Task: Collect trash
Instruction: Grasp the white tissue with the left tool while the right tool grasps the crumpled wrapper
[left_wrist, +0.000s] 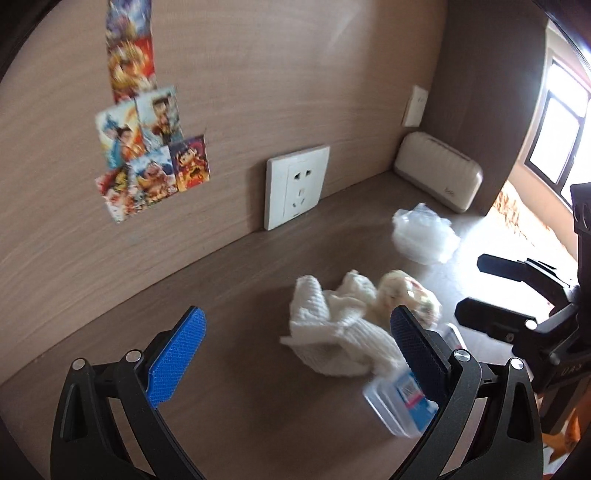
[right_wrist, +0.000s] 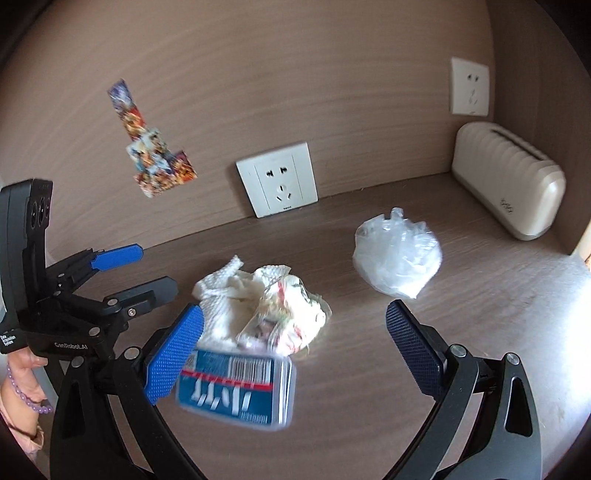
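Hovering over the brown wood-grain worktop (right_wrist: 461, 332), both grippers have their fingers spread wide and hold nothing. The right gripper (right_wrist: 295, 332) is aimed so that its blue ridged fingers (right_wrist: 177, 350) bracket the nearest litter: a clear flat plastic box with a blue-and-white barcode label (right_wrist: 236, 391), lying toward the front edge of the worktop. This placement suggests the box is the first pick, since it lies lowest between the two pads and is rigid enough to pinch cleanly.

Touching the box's far side is a crumpled white paper towel (right_wrist: 221, 291) bunched together with a scrunched clear wrapper with red print (right_wrist: 288, 317). A wadded clear plastic bag (right_wrist: 399, 258) sits apart from that heap, further toward the back right corner, near a beige ribbed tissue box (right_wrist: 509, 188) pushed against the side wall.

The left gripper (left_wrist: 295, 332) waits on the other side of the heap, its fingers (left_wrist: 177, 354) open around the towel (left_wrist: 325, 325), probably to take the soft pieces. The loose litter looks light and likely to slide or spring out when squeezed. A white wall socket (right_wrist: 277, 177) and colourful cartoon stickers (right_wrist: 155, 155) mark the back panel. No bin is visible.
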